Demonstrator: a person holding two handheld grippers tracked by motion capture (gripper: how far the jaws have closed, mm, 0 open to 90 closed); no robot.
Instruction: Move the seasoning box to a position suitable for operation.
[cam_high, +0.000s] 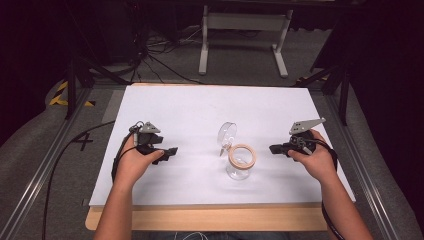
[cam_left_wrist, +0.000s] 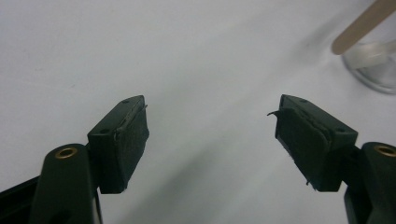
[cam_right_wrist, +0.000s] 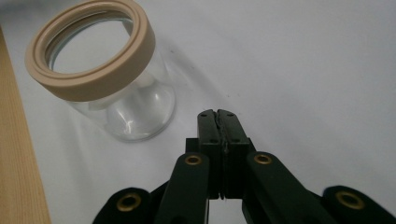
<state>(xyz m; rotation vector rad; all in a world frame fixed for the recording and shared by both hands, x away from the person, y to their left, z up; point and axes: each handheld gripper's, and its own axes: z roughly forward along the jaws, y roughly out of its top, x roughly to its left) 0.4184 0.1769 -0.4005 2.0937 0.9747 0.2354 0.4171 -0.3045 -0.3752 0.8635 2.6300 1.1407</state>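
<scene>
A clear glass jar (cam_high: 240, 169) with a beige ring (cam_high: 242, 155) around its mouth stands at the middle of the white board (cam_high: 200, 110). Its clear round lid (cam_high: 226, 133) is swung open behind it. My left gripper (cam_high: 172, 151) rests on the board to the jar's left, jaws wide apart and empty (cam_left_wrist: 212, 109); the jar's base (cam_left_wrist: 376, 70) shows at the far right of the left gripper view. My right gripper (cam_high: 272, 148) lies to the jar's right with its jaws pressed together on nothing (cam_right_wrist: 218, 114). The jar (cam_right_wrist: 130, 112) is a short way ahead and to the left of it.
The white board sits on a wooden tabletop (cam_high: 200, 218), whose edge (cam_right_wrist: 18, 163) runs along the left of the right gripper view. Metal rails (cam_high: 45, 165) flank the table. Cables (cam_high: 160, 60) and a white stand (cam_high: 245, 35) are on the floor beyond.
</scene>
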